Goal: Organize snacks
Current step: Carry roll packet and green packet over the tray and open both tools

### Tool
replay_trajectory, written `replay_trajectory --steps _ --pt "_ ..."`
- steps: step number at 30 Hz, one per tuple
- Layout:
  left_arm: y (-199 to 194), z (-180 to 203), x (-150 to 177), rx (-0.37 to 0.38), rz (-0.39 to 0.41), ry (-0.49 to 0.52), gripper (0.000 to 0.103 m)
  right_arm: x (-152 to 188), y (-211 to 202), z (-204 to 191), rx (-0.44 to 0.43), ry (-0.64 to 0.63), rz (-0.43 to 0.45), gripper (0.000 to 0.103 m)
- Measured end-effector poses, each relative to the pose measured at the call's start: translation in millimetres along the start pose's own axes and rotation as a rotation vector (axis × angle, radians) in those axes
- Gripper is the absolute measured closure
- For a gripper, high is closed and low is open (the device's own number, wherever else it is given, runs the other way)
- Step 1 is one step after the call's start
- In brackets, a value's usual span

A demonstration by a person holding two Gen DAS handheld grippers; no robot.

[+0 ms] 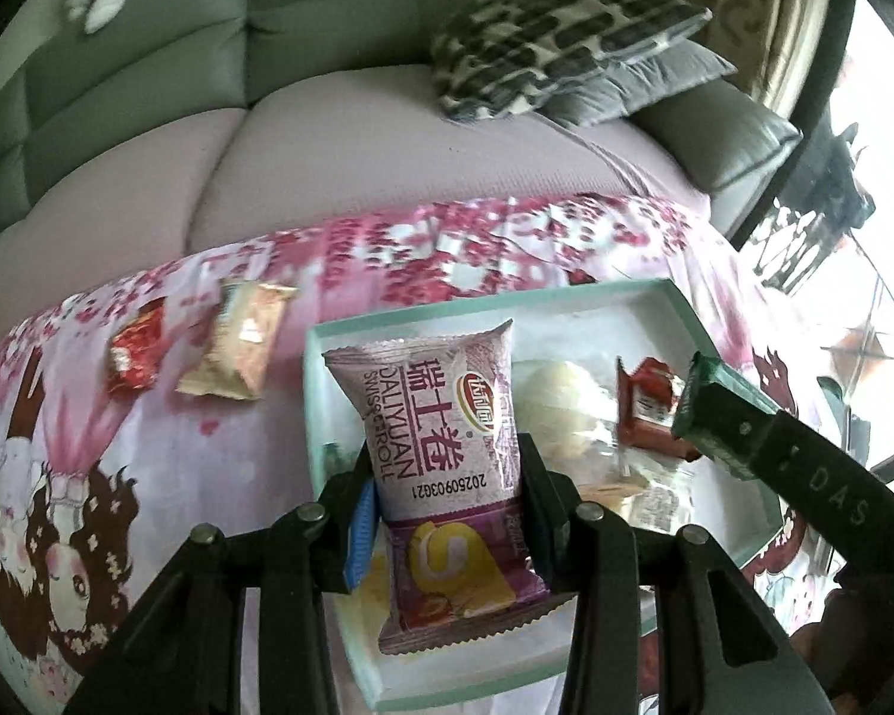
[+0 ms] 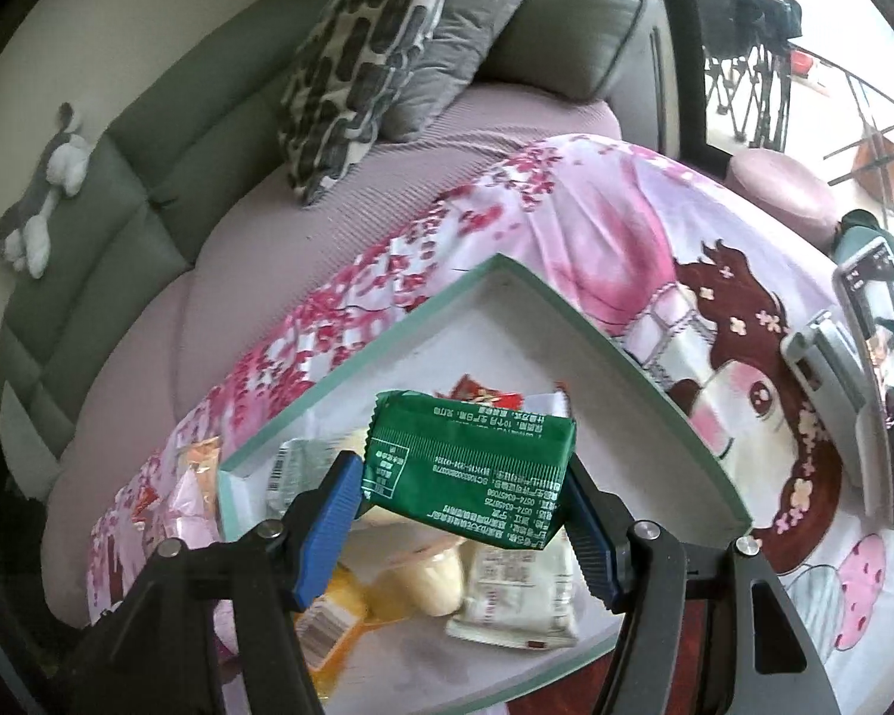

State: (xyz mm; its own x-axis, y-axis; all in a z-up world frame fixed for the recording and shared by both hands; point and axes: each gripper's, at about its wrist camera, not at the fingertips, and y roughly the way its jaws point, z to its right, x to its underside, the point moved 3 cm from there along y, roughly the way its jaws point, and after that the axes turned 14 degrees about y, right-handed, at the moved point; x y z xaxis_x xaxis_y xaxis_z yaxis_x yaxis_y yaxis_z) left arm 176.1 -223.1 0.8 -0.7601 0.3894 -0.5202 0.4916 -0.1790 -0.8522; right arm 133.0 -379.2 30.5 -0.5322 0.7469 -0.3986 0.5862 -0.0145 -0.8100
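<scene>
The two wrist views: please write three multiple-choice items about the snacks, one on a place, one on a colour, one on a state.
1. Where do the red packet and the beige packet lie that are left of the box in the left wrist view?
A. in the box
B. on the flowered pink cloth
C. on the grey sofa back

2. What colour is the flat foil packet in the right hand-held gripper?
A. green
B. orange
C. white

3. What is the state of the left hand-held gripper?
A. open, with nothing in it
B. shut on the purple swiss roll packet
C. out of view

Answers:
1 B: the red packet and beige packet rest on the cloth, outside the shallow mint-edged box.
2 A: the right hand-held gripper clamps a green packet.
3 B: the left hand-held gripper has both fingers against the purple swiss roll packet.
</scene>
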Motion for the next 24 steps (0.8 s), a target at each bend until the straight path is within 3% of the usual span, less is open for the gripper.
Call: replay_trajectory --steps 8,15,24 --pt "16.1 21.9 -5.1 0.024 -0.025 0.039 0.06 -7.0 10.4 21.6 0.076 0.019 -0.014 0.034" --pt "23.8 26.7 -5.0 0.008 -0.048 0.049 0.06 -6.9 19.4 26.6 0.096 0.024 -0.042 0.034" --pt "16.1 26.0 -4.2 0.02 -0.034 0.035 0.052 -4.9 24.7 28.0 0.102 0.028 -0.07 0.033"
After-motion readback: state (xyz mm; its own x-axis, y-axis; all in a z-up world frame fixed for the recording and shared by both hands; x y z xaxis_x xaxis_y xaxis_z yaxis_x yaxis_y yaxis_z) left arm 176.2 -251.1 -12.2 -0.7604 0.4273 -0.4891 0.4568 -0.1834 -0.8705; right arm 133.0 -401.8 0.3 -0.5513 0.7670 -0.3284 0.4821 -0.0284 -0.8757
